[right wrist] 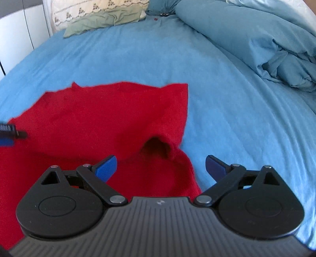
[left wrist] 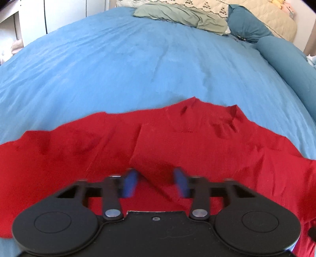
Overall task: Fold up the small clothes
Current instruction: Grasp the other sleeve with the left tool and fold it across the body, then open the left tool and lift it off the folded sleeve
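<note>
The left gripper (left wrist: 156, 182) hangs over a fold of the red garment (left wrist: 177, 138), pads apart and blurred, gripping nothing. The right gripper (right wrist: 161, 168) gapes wide above the garment's edge on the blue bedsheet (right wrist: 227, 102).

the left tool (left wrist: 156, 182) fills the bottom of the frame, its blurred blue pads (left wrist: 129, 183) partly apart with a raised fold of the rumpled red fabric garment (left wrist: 177, 142) between them. the garment spreads across the lower half on the bed's blue sheet (left wrist: 118, 69). at the top edge lie a sage green pillowcase (left wrist: 181, 16) and a teal rolled duvet (left wrist: 280, 53) to the right.
</note>
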Available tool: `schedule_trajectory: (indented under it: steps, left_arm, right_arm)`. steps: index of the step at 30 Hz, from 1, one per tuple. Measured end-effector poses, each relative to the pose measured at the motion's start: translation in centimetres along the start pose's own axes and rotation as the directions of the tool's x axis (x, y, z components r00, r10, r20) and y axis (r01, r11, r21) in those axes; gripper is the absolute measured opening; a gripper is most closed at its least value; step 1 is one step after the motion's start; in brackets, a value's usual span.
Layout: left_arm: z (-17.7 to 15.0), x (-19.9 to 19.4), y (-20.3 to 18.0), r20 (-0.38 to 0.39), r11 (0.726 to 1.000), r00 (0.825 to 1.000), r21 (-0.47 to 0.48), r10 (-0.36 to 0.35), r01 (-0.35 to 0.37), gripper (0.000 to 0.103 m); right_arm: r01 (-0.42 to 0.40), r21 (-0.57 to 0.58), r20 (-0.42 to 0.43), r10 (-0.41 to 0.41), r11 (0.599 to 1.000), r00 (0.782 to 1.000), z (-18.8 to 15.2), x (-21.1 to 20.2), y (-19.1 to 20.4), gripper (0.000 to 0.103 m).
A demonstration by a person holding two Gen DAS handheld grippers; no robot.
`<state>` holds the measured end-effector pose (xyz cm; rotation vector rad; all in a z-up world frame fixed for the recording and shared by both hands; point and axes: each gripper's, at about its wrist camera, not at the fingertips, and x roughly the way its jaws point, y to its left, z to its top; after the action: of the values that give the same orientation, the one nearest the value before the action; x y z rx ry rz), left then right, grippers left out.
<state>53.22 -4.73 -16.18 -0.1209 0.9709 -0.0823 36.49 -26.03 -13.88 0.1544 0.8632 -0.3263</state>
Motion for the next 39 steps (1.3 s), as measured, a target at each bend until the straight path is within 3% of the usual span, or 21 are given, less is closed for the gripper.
schedule_trajectory:
  steps: [1, 5, 9, 13, 17, 21, 23, 26, 28, 30, 31, 34, 37, 39]
  left_arm:
    - [0.3, -0.1, 0.0, 0.003, 1.0, 1.0, 0.006, 0.016, -0.016, 0.004]
    - [2.1, -2.7, 1.4, 0.087, 0.999, 0.996, -0.033, -0.015, 0.018, 0.004]
    - [2.5, -6.5, 4.7, 0.18, 0.996, 0.981, -0.072, 0.073, -0.061, 0.004]
    - [0.6, -6.6, 8.0, 0.153, 0.988, 0.982, -0.125, 0.106, -0.087, 0.004]
    - [-1.7, -5.4, 8.6, 0.123, 0.989, 0.989, -0.126, 0.088, -0.072, 0.004]
    - [-3.1, -5.1, 9.1, 0.1, 0.989, 0.992, -0.129, 0.082, -0.069, 0.011]
    - [-3.9, -5.7, 9.7, 0.082, 0.988, 0.99, -0.111, 0.115, -0.106, 0.018]
    - [-5.0, -6.8, 11.0, 0.035, 0.973, 0.974, -0.061, 0.225, -0.223, 0.022]
    - [-5.4, -7.8, 11.9, 0.021, 0.963, 0.964, -0.05, 0.266, -0.265, 0.03]
    - [-5.3, -9.3, 12.3, 0.041, 0.959, 0.959, -0.048, 0.28, -0.278, 0.043]
    - [-5.0, -9.8, 12.0, 0.056, 0.962, 0.96, -0.037, 0.274, -0.272, 0.049]
    - [-3.9, -10.0, 10.5, 0.091, 0.974, 0.97, -0.003, 0.227, -0.228, 0.05]
    - [-2.8, -8.6, 8.3, 0.114, 0.987, 0.982, 0.026, 0.154, -0.158, 0.05]
    - [-2.4, -7.4, 7.0, 0.122, 0.99, 0.986, 0.068, 0.115, -0.124, 0.051]
  right_arm:
    - [0.009, -0.017, -0.001, -0.009, 1.0, 1.0, -0.1, 0.2, 0.1, 0.103]
    - [0.066, -0.098, 0.006, -0.065, 0.993, 0.998, 0.3, 1.6, 1.0, 0.103]
    - [0.13, -0.166, 0.015, -0.129, 0.978, 0.992, 1.0, 3.0, 1.3, 0.103]
    - [0.125, -0.17, 0.011, -0.125, 0.977, 0.992, 1.5, 4.1, 0.8, 0.103]
    - [0.213, -0.132, -0.013, -0.216, 0.968, 0.976, 1.7, 4.7, -1.4, 0.103]
    - [0.116, -0.008, -0.061, -0.116, 0.993, 0.991, 1.3, 4.7, -5.0, 0.103]
    - [0.091, -0.032, -0.063, -0.093, 0.995, 0.994, 1.4, 4.5, -5.3, 0.103]
    - [0.066, -0.07, -0.095, -0.073, 0.995, 0.993, 1.9, 3.8, -5.5, 0.103]
    - [0.059, -0.125, -0.094, -0.071, 0.99, 0.993, 2.6, 2.3, -4.6, 0.103]
    - [-0.008, -0.178, -0.048, 0.0, 0.984, 0.999, 3.3, 0.1, -2.8, 0.103]
    - [-0.074, -0.178, -0.037, 0.069, 0.981, 0.997, 3.6, -0.7, -1.9, 0.103]
    - [-0.214, -0.162, -0.031, 0.212, 0.963, 0.977, 4.7, -0.1, 1.6, 0.103]
    - [-0.25, -0.133, -0.048, 0.246, 0.959, 0.968, 4.5, 2.7, 3.7, 0.103]
    - [-0.214, -0.111, -0.094, 0.205, 0.97, 0.974, 3.7, 4.8, 3.3, 0.103]
